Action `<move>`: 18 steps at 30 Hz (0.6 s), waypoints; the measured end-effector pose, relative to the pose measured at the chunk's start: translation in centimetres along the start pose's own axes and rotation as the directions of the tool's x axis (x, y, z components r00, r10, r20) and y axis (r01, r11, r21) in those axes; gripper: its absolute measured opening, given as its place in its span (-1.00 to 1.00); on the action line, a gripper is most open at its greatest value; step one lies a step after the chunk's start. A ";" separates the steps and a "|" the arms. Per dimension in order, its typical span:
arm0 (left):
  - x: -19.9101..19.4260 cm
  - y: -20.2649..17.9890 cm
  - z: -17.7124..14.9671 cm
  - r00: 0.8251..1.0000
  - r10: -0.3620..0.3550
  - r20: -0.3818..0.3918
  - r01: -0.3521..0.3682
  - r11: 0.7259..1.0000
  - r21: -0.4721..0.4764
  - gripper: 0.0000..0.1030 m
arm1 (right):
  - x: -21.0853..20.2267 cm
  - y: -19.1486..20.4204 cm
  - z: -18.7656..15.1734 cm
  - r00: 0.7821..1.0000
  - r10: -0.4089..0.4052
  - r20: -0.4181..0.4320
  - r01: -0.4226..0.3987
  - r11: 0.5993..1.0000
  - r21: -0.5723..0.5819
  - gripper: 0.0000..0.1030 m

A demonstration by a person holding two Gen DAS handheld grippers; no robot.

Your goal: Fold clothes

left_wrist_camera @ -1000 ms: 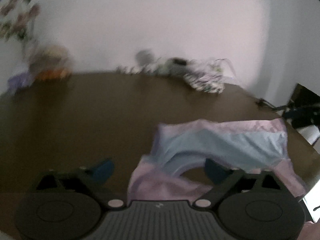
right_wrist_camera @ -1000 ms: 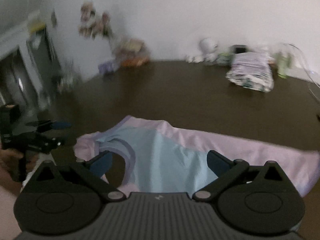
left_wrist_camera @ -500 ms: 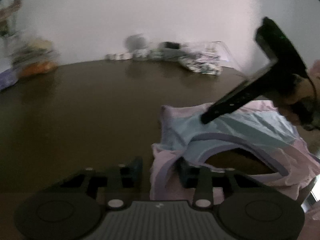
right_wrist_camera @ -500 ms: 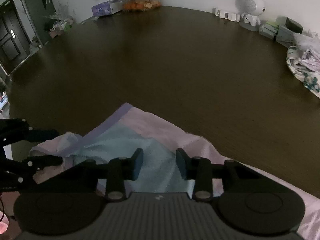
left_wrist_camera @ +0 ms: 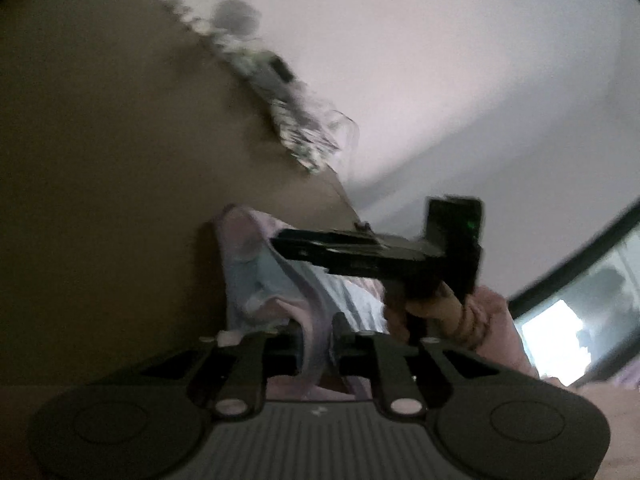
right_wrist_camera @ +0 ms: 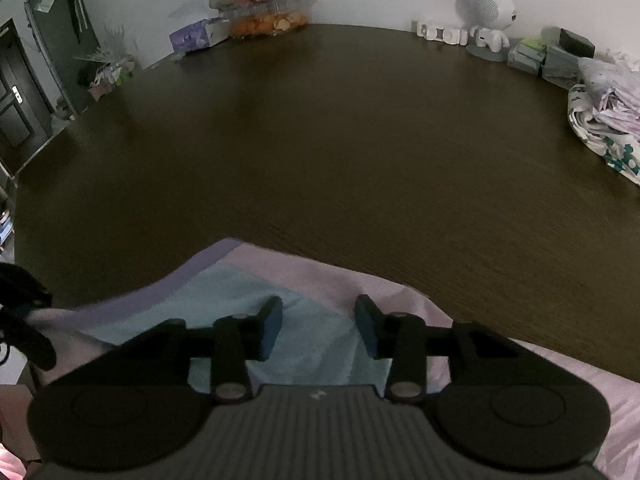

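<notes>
Dark wooden worktop (right_wrist_camera: 360, 152) stretches ahead of both claws. One garment (right_wrist_camera: 224, 292) lies under the right claw (right_wrist_camera: 318, 326), whose jaws are opening above the cloth, pinching nothing. Left claw (left_wrist_camera: 316, 344) is closing on a hem, likely to lift it for folding.

Dim fisheye views; left wrist motion-blurred, right wrist sharper.
</notes>
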State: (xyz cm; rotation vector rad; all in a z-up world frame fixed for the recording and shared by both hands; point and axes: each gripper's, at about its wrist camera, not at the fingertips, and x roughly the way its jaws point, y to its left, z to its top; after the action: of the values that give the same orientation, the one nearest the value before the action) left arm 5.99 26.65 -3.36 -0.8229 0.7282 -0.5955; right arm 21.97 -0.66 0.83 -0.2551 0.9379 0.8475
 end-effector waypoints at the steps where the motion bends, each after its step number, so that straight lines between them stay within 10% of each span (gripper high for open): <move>1: -0.3 0.6 -0.1 1.000 0.001 0.005 -0.001 1.000 -0.028 -0.61 | 0.1 0.1 0.0 1.000 -0.002 0.002 0.002 1.000 -0.002 -0.11; 9: -0.5 0.3 -0.5 0.981 0.184 0.059 -0.187 0.981 0.049 -0.40 | -0.5 1.0 0.6 0.999 0.028 0.037 -0.028 1.000 0.012 -0.02; 16: 0.6 -5.0 -2.2 0.879 0.424 0.217 -0.476 0.795 0.376 -0.74 | 0.1 2.9 1.7 0.995 0.099 0.024 -0.100 0.995 0.028 -0.23; 18: 1.5 -5.4 -2.3 0.875 0.436 0.209 -0.483 0.771 0.414 -0.74 | 0.9 3.0 1.9 0.994 0.105 0.012 -0.106 0.994 0.041 -0.40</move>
State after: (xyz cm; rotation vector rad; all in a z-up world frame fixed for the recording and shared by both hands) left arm 4.17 21.61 -0.54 -0.2112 0.6303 -0.2528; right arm 21.24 2.82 1.71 -0.1666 0.9656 0.9245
